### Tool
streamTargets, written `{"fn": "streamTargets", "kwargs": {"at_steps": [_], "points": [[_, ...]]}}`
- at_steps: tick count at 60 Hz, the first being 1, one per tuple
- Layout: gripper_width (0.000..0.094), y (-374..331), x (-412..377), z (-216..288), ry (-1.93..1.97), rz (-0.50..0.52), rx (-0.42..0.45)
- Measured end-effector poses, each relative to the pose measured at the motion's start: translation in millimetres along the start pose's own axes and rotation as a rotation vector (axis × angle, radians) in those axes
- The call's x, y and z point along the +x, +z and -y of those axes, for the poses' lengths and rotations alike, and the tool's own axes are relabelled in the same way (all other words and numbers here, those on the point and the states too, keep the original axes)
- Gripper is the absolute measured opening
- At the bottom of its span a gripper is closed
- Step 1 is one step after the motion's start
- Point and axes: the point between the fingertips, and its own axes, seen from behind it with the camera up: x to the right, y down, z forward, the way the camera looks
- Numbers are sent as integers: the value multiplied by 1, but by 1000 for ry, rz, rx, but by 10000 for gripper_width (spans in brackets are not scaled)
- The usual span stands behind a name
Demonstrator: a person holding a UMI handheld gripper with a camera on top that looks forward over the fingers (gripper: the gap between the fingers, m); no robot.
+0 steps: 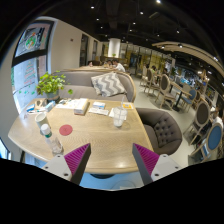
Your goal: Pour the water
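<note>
My gripper [112, 160] is open and empty, its two purple pads [79, 157] spread wide above the near edge of a wooden table [95, 135]. Far ahead and left of the fingers, a small water bottle with a blue cap [46, 129] stands on the table. A clear glass [56, 146] stands closer, near the table's left edge. A white cup [119, 117] stands farther back, right of centre. A round red coaster [66, 129] lies between the bottle and the middle of the table.
A potted plant [50, 85] stands at the far left of the table, with a tissue box [74, 104] and papers [101, 108] behind. A grey sofa with a striped cushion [108, 84] is beyond. A dark tufted chair [163, 130] stands at the right.
</note>
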Motion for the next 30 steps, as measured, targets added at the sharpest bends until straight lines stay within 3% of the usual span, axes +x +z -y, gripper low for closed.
{"fn": "streamTargets", "kwargs": {"at_steps": [16,30], "points": [[853,2,-40,-37,10,-12,-40],[853,-3,-137,-91,39,34,-85]]}}
